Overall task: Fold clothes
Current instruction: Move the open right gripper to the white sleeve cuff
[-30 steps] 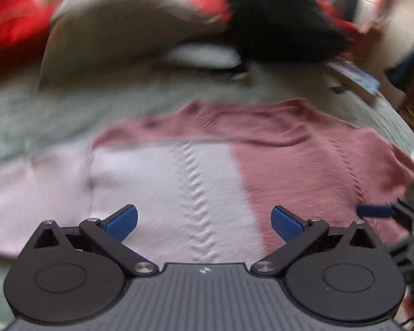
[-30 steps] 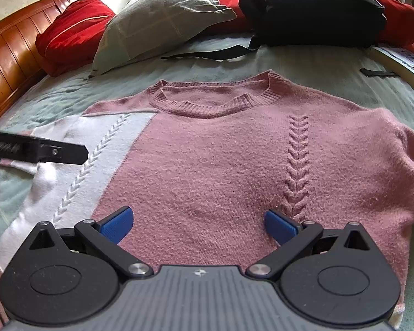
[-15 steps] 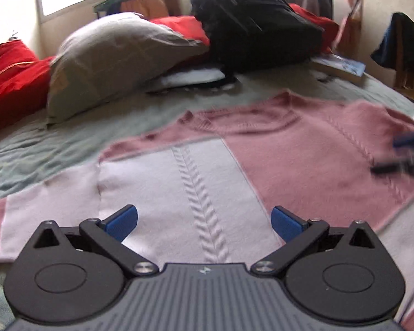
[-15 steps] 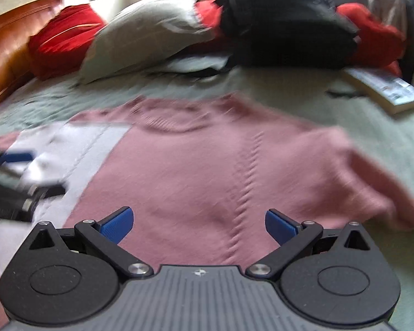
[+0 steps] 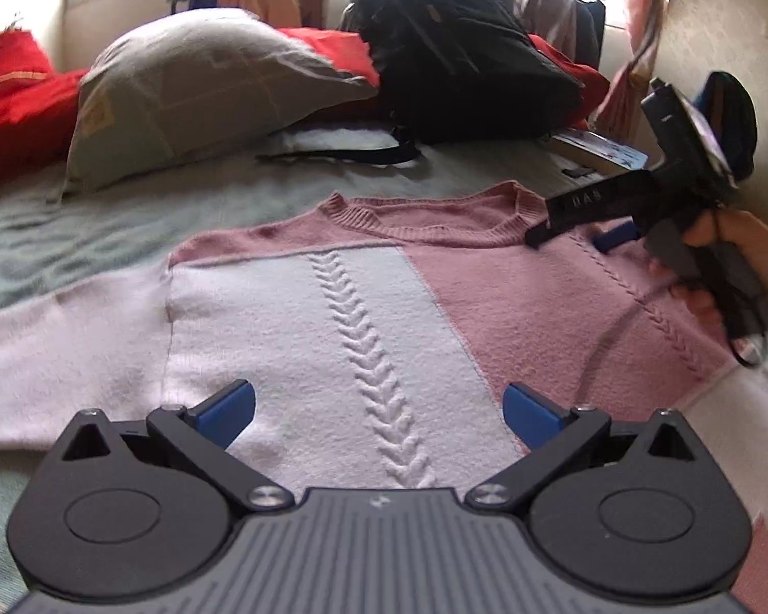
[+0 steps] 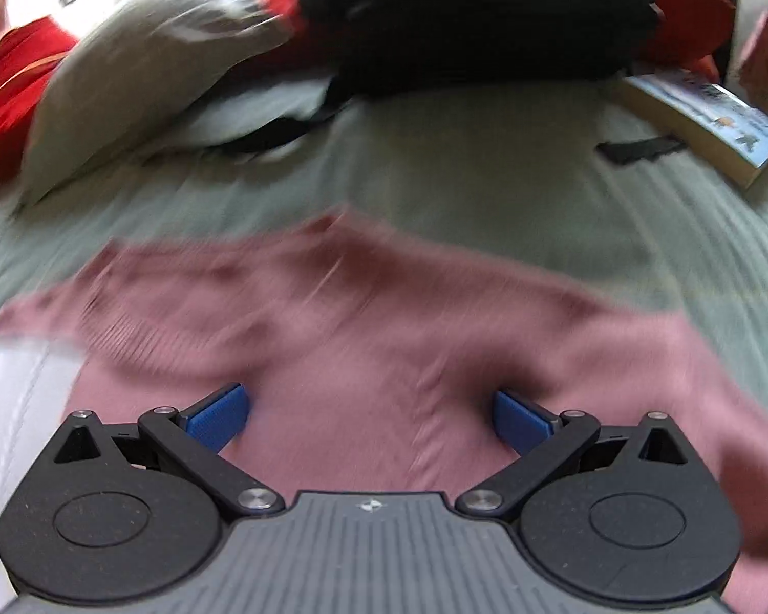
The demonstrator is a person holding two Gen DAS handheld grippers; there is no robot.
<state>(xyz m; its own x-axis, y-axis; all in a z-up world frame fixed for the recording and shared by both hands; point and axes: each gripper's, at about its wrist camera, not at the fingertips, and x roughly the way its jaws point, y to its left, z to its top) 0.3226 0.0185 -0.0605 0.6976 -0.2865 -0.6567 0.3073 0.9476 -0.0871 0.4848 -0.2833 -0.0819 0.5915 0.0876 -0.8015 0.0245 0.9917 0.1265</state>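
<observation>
A pink and white knit sweater (image 5: 512, 297) lies flat, front up, on a grey-green bedspread (image 5: 102, 220). My left gripper (image 5: 379, 409) is open and empty, low over the white panel near the hem. My right gripper (image 6: 368, 417) is open and empty, low over the pink part of the sweater (image 6: 384, 337); that view is motion-blurred. The right gripper also shows in the left wrist view (image 5: 583, 230), hand-held over the sweater's right shoulder near the collar.
A grey pillow (image 5: 205, 87), red pillows (image 5: 10, 97) and a black backpack (image 5: 461, 51) sit at the head of the bed. A book (image 6: 706, 117) lies at the right, beside a black strap (image 6: 640, 148).
My right gripper has moved forward and up the sweater toward the collar and right shoulder. My left gripper has steadied over the white panel, and its view has sharpened.
</observation>
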